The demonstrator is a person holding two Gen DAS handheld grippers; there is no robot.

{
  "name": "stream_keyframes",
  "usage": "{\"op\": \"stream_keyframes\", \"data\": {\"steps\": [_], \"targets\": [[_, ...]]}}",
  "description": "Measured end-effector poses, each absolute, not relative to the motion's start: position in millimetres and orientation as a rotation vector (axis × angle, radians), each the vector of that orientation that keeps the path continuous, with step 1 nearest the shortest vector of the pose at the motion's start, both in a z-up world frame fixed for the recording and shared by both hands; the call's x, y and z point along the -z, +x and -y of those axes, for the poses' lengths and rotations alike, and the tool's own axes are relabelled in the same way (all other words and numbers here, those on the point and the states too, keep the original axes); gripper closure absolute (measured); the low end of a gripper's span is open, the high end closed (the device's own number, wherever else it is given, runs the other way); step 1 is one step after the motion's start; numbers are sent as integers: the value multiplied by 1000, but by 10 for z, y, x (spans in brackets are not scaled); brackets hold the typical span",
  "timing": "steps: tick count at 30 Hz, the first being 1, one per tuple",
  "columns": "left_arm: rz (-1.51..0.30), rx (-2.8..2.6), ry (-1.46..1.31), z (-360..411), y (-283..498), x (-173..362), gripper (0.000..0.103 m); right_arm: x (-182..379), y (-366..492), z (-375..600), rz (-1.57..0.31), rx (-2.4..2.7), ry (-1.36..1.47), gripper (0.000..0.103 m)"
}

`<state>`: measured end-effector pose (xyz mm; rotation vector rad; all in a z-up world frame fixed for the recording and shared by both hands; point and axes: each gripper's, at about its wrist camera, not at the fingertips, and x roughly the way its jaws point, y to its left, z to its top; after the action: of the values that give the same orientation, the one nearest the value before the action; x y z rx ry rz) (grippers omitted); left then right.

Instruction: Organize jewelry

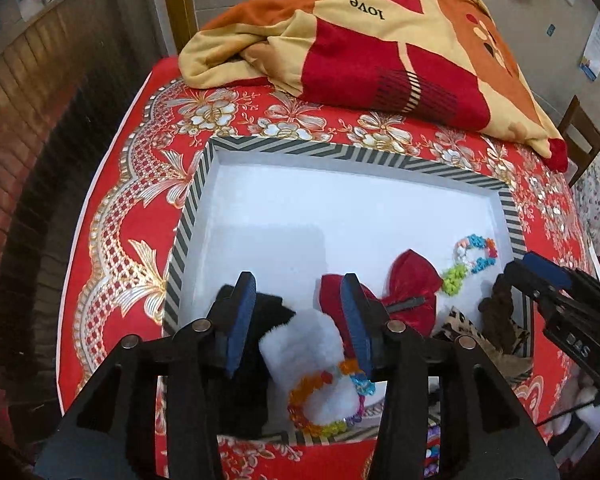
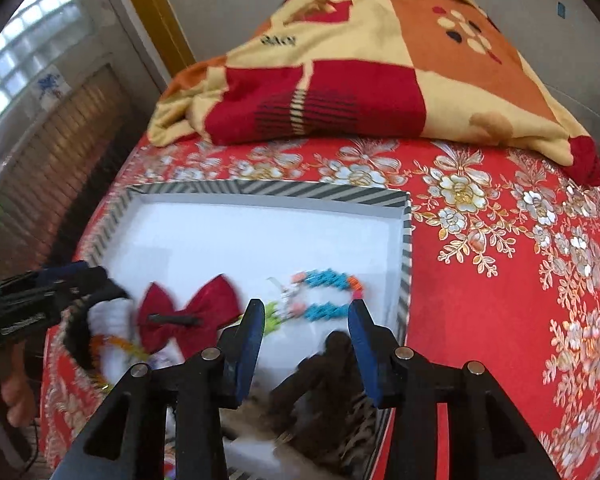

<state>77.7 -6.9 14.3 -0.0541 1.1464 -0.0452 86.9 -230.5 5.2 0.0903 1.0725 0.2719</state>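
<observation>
Left view alone shows orange bead bracelet (image 1: 324,400) clearly; both grippers (image 1: 300,320) (image 2: 306,344) angled down into striped box (image 1: 188,220), jaws apart, holding nothing.

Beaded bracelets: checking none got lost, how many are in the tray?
2: orange-rainbow bracelet on the white fluffy piece, near edge; blue-green bracelet by the right wall. Others may be hidden.

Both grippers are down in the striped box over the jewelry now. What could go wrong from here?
1. The left gripper straddles the white fluffy piece with the orange bead bracelet lying on it; closing could catch both.
2. The right gripper stands open over the dark brown piece close to the box wall; a finger may hit it.
3. The red bow lies between both grippers and could get dragged.
</observation>
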Motion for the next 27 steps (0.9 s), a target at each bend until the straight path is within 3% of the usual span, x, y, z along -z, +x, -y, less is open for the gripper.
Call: {"op": "stream_keyframes", "data": {"steps": [9,27], "targets": [[-1099,30,-34,186,374,-288,58,-339,300,2280,-1008,-305,129,62],[-1067,-12,-56,406,-565,-405,58,-402,-509,2366,-1011,-304,108,61]]}}
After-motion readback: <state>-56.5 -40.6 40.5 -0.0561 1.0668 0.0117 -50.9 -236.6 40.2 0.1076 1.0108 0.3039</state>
